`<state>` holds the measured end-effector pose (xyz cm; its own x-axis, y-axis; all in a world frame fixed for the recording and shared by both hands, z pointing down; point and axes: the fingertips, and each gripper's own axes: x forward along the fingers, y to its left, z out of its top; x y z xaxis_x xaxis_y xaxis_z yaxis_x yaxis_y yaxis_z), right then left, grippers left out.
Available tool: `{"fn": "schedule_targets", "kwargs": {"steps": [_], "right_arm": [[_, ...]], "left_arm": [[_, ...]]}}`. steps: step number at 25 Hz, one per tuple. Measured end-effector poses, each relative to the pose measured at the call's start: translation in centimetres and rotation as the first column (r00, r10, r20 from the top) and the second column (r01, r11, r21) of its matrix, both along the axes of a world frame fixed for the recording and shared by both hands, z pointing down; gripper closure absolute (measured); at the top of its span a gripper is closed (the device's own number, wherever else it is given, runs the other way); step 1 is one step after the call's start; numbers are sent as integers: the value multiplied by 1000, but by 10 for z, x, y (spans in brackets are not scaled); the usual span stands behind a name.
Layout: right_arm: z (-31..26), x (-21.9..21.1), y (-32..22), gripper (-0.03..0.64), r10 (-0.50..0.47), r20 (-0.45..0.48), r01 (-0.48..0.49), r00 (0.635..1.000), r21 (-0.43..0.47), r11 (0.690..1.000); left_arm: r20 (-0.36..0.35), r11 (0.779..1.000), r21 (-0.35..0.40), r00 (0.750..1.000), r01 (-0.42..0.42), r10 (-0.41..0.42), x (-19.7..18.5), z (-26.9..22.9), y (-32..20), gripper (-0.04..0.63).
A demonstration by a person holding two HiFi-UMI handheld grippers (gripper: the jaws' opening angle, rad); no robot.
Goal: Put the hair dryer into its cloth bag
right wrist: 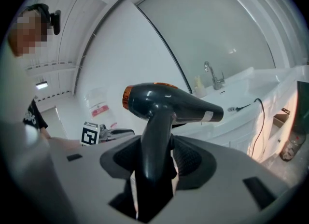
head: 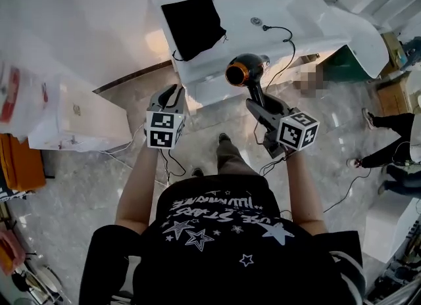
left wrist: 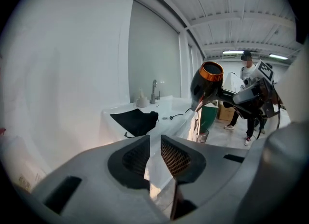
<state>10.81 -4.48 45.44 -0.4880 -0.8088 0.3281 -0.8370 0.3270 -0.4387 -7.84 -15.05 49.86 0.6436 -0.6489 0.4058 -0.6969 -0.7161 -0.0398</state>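
Observation:
The black cloth bag (head: 192, 24) lies flat on the white sink counter (head: 309, 21), also seen in the left gripper view (left wrist: 136, 120). The dark hair dryer (head: 245, 70) with an orange rear ring stands upright in the air in front of the counter. My right gripper (head: 258, 105) is shut on its handle (right wrist: 155, 141), jaws on either side (right wrist: 155, 162). My left gripper (head: 175, 92) hovers to the left of the dryer, below the bag, its jaws a little apart with nothing between them (left wrist: 154, 156). The dryer (left wrist: 206, 85) shows at its right.
A faucet (right wrist: 212, 78) and drain (head: 256, 20) sit on the counter, where the dryer's black cord (head: 284, 34) trails over the edge. A green bin (left wrist: 208, 117) stands beside the counter. Another person's legs (head: 388, 142) are at right. A white cabinet (head: 72, 116) stands left.

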Motion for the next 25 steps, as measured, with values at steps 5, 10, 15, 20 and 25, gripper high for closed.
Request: {"fn": "schedule_targets", "kwargs": {"steps": [5,10,15,20,25], "right_arm": [[2,15,-40,413,-125,-19,125,992,7,992],[10,28,-72,413,-229,-14,229,973,-5,973],[20,31,-87,413,-318,19,318,948,-23,948],[24,36,-90,413,-393,65,395,917,-30,918],[26,46,-90,414,-471,81,475,878,-26,880]], "left_arm": [[71,1000,15,997,18,-19,19,7,-30,495],[101,997,13,992,71,-72,33,15,-60,486],[159,997,15,984,76,-78,47,33,-83,485],[226,998,9,972,58,-58,63,48,-103,476],[285,997,32,956,71,-77,71,59,-120,469]]}}
